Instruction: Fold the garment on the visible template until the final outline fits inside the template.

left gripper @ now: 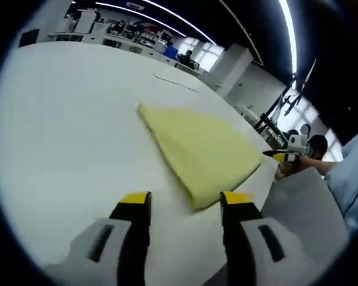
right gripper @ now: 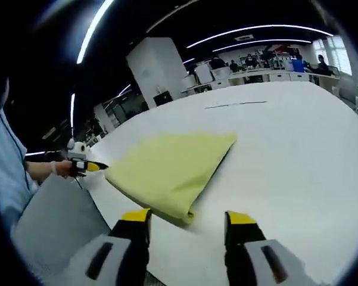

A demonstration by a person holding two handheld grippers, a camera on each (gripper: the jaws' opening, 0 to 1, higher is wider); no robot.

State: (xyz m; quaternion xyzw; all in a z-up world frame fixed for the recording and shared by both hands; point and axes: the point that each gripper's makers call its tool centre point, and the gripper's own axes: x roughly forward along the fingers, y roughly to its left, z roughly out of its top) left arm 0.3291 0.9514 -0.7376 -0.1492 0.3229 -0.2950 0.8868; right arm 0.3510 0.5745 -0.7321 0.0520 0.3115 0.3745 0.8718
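While the left gripper view looks across the white table (left gripper: 59,119), the left gripper (left gripper: 184,205) hangs with its yellow-tipped jaws parted wide and nothing between them. The folded yellow garment (left gripper: 199,152) lies flat just ahead, at about one o'clock from the jaws, its nearest corner pointing back towards the right-hand jaw. At three o'clock the right gripper (left gripper: 281,157) comes into sight, held in a person's hand (left gripper: 307,161) beyond the cloth's far edge. A thin dark line (left gripper: 176,81) on the table near twelve o'clock may be part of the template (too faint to be sure).

From the right gripper view, the right gripper (right gripper: 186,219) is likewise spread wide and empty, with the garment (right gripper: 170,167) at twelve o'clock, its rounded folded edge close to the left-hand jaw. The left gripper (right gripper: 94,166) shows at nine o'clock, by the cloth's corner.

The cloth looks soft, light and limp, so it will likely sag and slide; corners or the doubled edge seem the best holds.
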